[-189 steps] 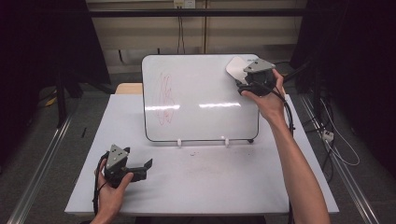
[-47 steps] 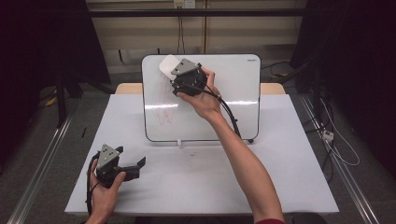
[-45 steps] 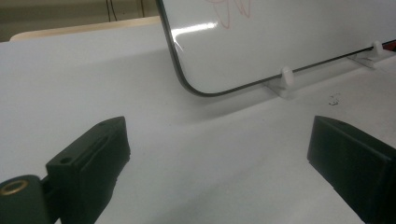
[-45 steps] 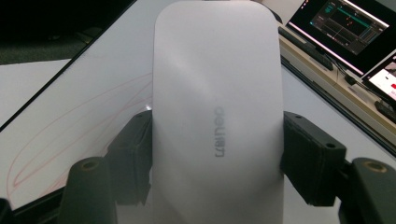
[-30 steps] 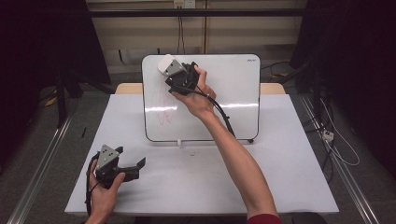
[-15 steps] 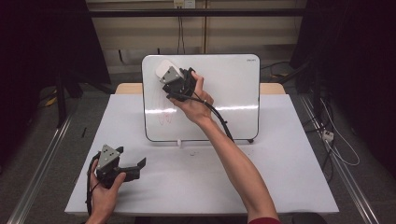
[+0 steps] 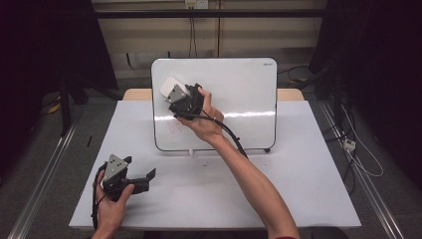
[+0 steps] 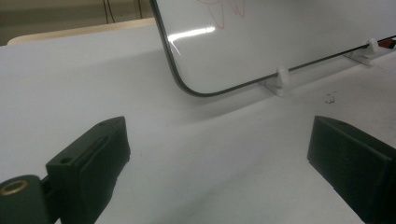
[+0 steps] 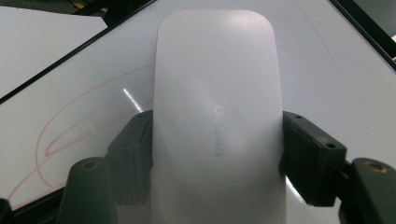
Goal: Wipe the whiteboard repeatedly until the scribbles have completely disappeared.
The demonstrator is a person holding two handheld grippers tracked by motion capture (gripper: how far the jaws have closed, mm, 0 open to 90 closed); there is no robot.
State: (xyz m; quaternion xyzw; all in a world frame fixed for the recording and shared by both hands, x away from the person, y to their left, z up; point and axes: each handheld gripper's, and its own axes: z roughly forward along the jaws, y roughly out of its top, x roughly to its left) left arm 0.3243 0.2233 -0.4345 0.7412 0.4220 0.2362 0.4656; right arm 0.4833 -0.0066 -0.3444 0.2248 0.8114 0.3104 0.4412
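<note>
At the table's [image 7: 298,199] front left corner I hold the left gripper [image 7: 142,180] low over the surface, jaws spread wide and empty; the left gripper view shows bare table between them and the board's [image 8: 289,42] lower left corner beyond.

The board [image 7: 239,94] stands upright on small white feet near the table's rear edge, centre. Faint red marks [image 7: 175,127] remain on its lower left part, close to its bottom edge; the right gripper view shows the red lines [image 9: 70,126] running out to the left from under the eraser.

The right gripper [image 7: 175,92] is at the board's upper left area. Its jaws are clamped on a white eraser [image 9: 217,121], pads against both long sides. The eraser [image 7: 170,84] lies flat against the board face, above the marks.

Risks, as I judge them:
- The board rests on feet alone. Hard pressure could push it back or tip it, and my left gripper is well apart from it, giving no support.
- The grip is on smooth sides. A slanted stroke could twist the eraser out of the jaws.
- The marks sit low. A short stroke would leave them; a long one could run off the bottom edge.
- The right cable [image 7: 229,134] hangs across the board and could drag.
</note>
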